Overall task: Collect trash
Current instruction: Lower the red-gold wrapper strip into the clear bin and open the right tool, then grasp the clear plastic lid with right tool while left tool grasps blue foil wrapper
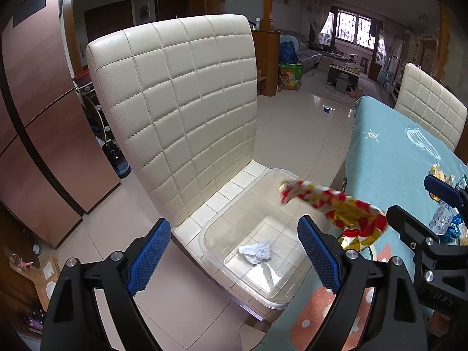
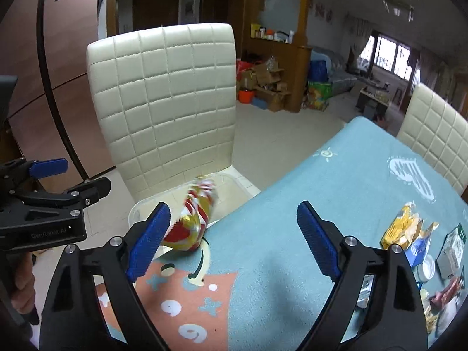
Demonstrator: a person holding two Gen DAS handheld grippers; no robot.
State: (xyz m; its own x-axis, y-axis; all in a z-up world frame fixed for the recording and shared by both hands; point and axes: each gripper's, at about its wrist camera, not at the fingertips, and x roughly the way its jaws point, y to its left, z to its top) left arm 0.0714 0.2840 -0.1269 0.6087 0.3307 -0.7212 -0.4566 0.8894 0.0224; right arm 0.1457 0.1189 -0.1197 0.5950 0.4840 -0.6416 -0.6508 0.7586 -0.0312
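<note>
A clear plastic bin (image 1: 234,225) sits on the seat of a cream quilted chair (image 1: 175,96) and holds a crumpled white tissue (image 1: 257,252). A red, white and gold foil wrapper (image 1: 336,210) is blurred in the air above the bin's right rim, free of both grippers; it also shows in the right wrist view (image 2: 196,216). My left gripper (image 1: 234,251) is open and empty over the bin. My right gripper (image 2: 234,239) is open and empty over the table edge, just right of the wrapper.
A table with a teal cloth (image 2: 336,190) stands right of the chair. Several wrappers and packets, among them a yellow one (image 2: 400,228), lie at its right side. A second cream chair (image 2: 438,146) stands behind the table. A brown cabinet (image 1: 38,117) is at left.
</note>
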